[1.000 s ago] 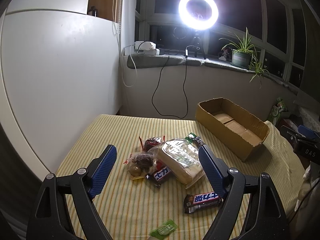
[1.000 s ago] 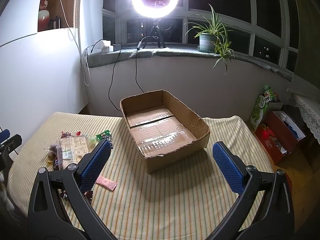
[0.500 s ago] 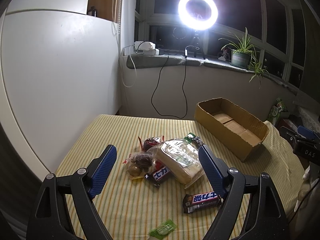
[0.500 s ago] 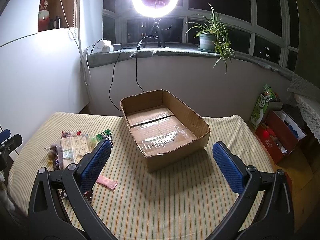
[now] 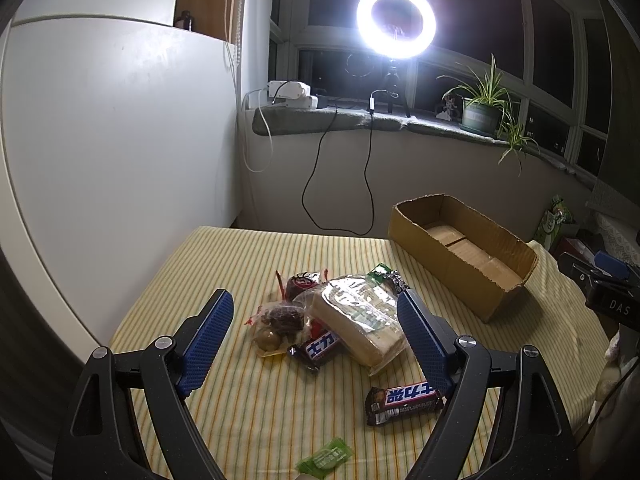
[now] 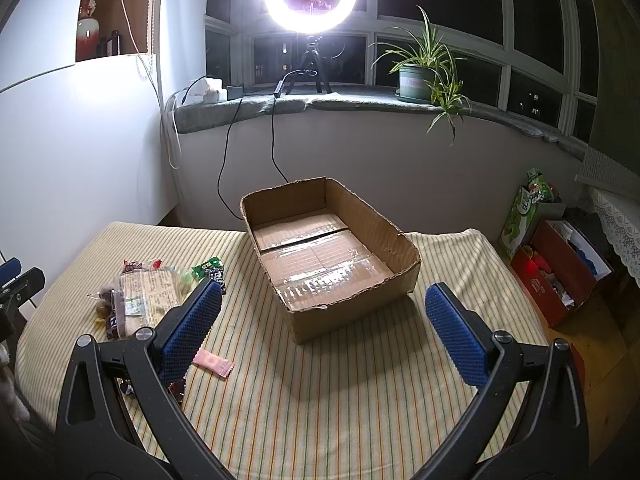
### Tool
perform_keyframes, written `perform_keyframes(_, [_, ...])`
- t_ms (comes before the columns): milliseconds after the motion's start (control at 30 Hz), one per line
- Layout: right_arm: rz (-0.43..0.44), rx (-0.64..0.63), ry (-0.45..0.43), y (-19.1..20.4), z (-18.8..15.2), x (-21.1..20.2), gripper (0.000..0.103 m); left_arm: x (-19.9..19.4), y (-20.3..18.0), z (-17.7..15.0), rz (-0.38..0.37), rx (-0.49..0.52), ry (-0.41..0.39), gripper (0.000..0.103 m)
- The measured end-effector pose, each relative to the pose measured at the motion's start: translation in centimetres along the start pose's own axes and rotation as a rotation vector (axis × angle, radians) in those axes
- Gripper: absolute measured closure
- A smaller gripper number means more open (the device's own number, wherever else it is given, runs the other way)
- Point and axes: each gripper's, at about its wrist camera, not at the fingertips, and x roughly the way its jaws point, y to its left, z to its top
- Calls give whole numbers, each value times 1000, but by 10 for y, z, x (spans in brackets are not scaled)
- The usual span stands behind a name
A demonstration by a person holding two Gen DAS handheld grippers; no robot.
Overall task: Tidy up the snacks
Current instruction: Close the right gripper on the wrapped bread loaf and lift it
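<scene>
I hold my left gripper (image 5: 316,338) spread wide above the snack pile (image 5: 332,316) on the striped tablecloth (image 5: 240,256), ready to pick; my right gripper (image 6: 324,320), also agape, faces the empty cardboard box (image 6: 404,252) meant to receive them.

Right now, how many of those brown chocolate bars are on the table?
2. One chocolate bar lies alone near the front; another is tucked against the bread bag in the pile. More may hide underneath.

There are two chocolate bars (image 5: 404,399) (image 5: 318,347), one bread pack (image 5: 358,320), one cardboard box (image 6: 332,256), one pink sachet (image 6: 213,363) and one green sachet (image 5: 325,456).
</scene>
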Motion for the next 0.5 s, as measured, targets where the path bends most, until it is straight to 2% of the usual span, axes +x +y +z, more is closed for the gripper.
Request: perform_keyframes(500, [1,-4,4,2,-2,1,0,3,1,-3,-9,-6,6,19])
